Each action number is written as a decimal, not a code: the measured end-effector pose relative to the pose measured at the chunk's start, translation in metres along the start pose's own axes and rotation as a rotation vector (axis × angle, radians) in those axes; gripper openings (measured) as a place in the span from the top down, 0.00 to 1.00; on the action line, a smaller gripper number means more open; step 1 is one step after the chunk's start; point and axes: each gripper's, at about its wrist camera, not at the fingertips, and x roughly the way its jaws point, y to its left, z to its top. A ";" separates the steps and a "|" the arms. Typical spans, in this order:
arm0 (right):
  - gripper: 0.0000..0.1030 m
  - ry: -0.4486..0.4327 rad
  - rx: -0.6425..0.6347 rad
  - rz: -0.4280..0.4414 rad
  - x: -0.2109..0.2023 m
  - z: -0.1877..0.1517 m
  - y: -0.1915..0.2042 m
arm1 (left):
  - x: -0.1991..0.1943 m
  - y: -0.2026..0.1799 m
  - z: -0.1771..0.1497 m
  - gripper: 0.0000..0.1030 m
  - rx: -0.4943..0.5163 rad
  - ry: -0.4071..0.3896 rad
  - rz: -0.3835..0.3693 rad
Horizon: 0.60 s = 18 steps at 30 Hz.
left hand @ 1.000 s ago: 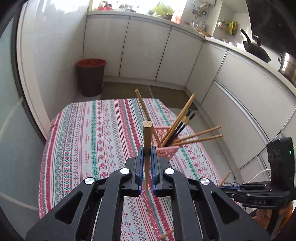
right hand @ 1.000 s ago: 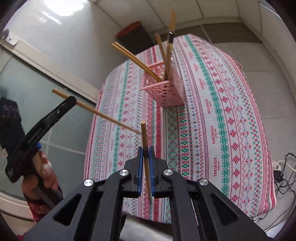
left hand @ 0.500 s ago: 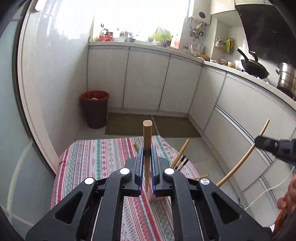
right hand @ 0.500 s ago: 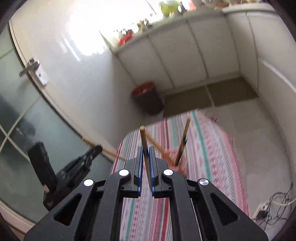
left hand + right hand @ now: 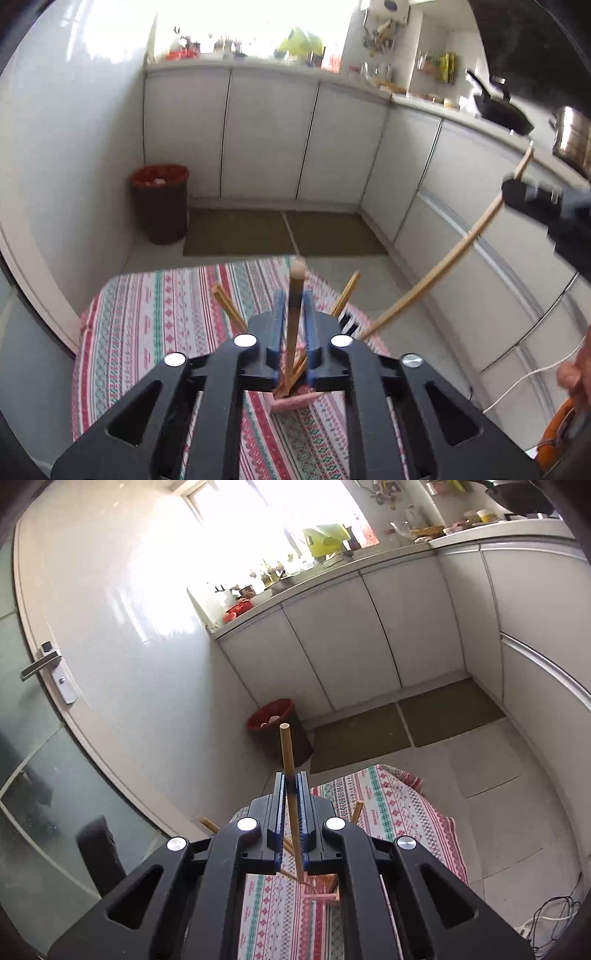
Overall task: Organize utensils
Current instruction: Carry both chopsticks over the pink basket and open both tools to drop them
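**Both grippers over the pink holder, a chopstick in each**

I start big: the table with the striped cloth [image 5: 155, 332] fills the lower middle of my left view, and it sits lower right of centre in the right view [image 5: 406, 812]. The dark bin with the red liner [image 5: 160, 203] stands on the floor at centre left.

My left gripper [image 5: 293, 325] has its blue pads parted, with a wooden chopstick [image 5: 295, 295] standing between them; I see gaps on both sides, so it does not look clamped. Its lower end drops into the pink holder [image 5: 295, 400], just below the fingers, among other sticks.

My right gripper [image 5: 291, 812] is pinched on its own chopstick [image 5: 287, 749], upright, tip pointing at the bin. In the left view that stick [image 5: 443, 266] slants in from the right edge towards the holder.
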 end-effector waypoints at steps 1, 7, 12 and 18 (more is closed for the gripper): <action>0.94 0.005 -0.003 -0.011 0.007 0.000 -0.001 | 0.004 0.002 -0.005 0.69 -0.009 0.008 0.009; 0.94 0.056 0.005 -0.071 0.046 -0.008 -0.012 | -0.023 0.024 0.004 0.48 -0.096 -0.086 0.030; 0.93 0.091 -0.012 -0.091 0.066 -0.018 -0.007 | -0.040 0.036 0.010 0.39 -0.130 -0.149 0.055; 0.52 0.122 -0.026 -0.126 0.082 -0.034 -0.003 | -0.042 0.047 0.010 0.36 -0.165 -0.144 0.085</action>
